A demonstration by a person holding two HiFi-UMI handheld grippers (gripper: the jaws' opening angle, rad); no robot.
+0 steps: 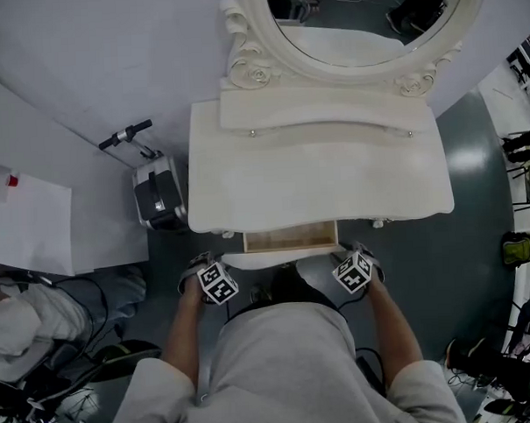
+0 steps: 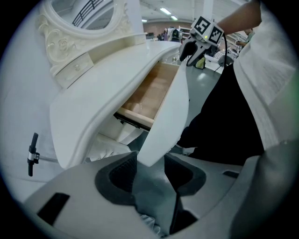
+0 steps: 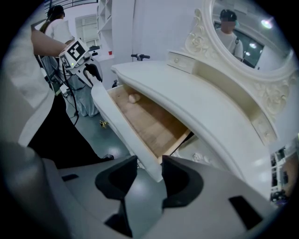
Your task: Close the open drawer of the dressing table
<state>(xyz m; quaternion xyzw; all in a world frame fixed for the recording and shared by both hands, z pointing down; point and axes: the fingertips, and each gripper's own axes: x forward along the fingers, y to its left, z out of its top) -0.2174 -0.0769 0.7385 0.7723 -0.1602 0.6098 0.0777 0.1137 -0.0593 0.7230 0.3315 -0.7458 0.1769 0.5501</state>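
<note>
You are standing at a white table (image 1: 316, 173) whose drawer (image 1: 290, 239) is sticking partway out from under the top's front edge, wooden bottom showing. Your left gripper (image 2: 149, 169) is pinching the left end of the drawer front (image 2: 169, 114), the panel's corner filling the gap between its jaws. Your right gripper (image 3: 150, 173) is pinching the right end the same way. Your body is standing close behind the panel. A case (image 1: 157, 198) is sitting just beside the table's left side, and bare floor (image 1: 477, 241) is lying open on the right.
</note>
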